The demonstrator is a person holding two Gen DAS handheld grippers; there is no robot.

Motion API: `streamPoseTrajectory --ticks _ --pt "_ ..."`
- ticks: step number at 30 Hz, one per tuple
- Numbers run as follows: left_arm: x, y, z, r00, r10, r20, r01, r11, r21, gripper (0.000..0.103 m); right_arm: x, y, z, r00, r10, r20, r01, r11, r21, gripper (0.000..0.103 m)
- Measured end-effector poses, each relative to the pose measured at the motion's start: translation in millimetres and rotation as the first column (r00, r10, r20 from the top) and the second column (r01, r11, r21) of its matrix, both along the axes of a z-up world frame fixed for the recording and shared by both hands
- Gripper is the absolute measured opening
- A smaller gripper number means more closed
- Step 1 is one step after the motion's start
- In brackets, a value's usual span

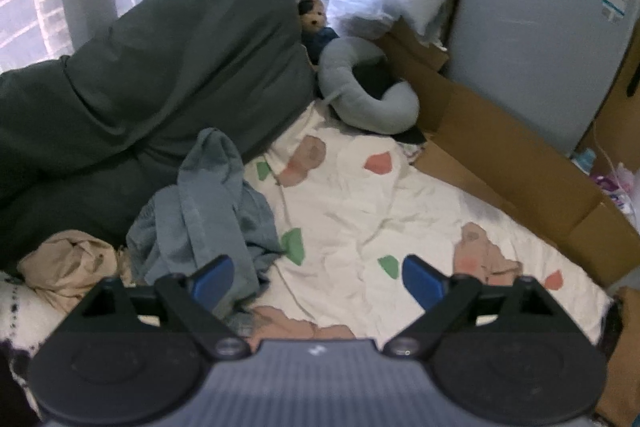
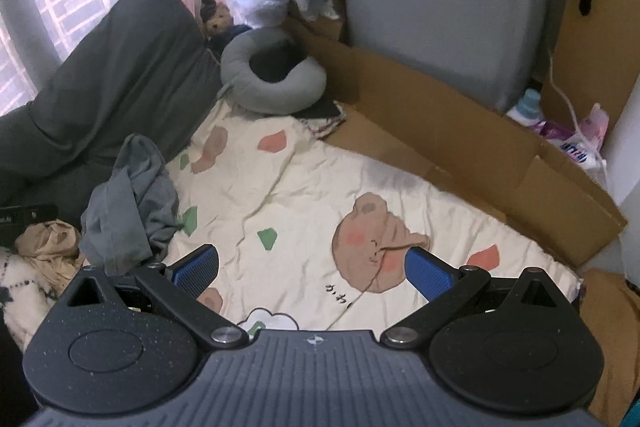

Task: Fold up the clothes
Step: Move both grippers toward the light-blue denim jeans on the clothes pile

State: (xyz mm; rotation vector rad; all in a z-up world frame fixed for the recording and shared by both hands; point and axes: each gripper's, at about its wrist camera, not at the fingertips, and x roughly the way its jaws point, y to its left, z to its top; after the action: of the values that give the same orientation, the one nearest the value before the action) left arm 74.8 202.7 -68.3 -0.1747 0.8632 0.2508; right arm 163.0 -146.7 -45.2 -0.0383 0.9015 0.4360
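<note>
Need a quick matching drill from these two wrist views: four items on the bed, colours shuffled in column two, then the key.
Things:
1. crumpled garment
2. big pillow
3. ring cushion
4. small crumpled cloth

Colours:
A. beige
B. light grey
C. blue-grey
D. dark green-grey

Pairs: 1-C, 2-D, 3-B, 4-A

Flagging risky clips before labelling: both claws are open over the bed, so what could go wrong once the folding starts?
1. The crumpled grey-blue garment is bunched and twisted, so the left claw may pinch several layers at once.
2. It lies against the crumpled beige cloth, which could get dragged along.
3. The wrinkled cream cartoon-print bedsheet might get pinched by the right claw together with the garment.
</note>
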Motion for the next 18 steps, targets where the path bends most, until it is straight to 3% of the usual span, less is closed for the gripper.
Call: streamPoseTrajectory --ticks 9,18 --pt "8.2 18.7 -27.7 0.999 0.029 0.022 -0.029 0.999 0.020 0.093 10.7 3.7 -21.2 0.998 0.053 -0.019 -0.052 0.995 0.086 0.102" --pt "8.9 42.3 -74.0 0.996 0.092 -0.007 -0.092 0.996 0.012 0.093 13.2 19.4 -37.1 0.985 0.170 0.033 -0.173 0.974 0.148 0.102"
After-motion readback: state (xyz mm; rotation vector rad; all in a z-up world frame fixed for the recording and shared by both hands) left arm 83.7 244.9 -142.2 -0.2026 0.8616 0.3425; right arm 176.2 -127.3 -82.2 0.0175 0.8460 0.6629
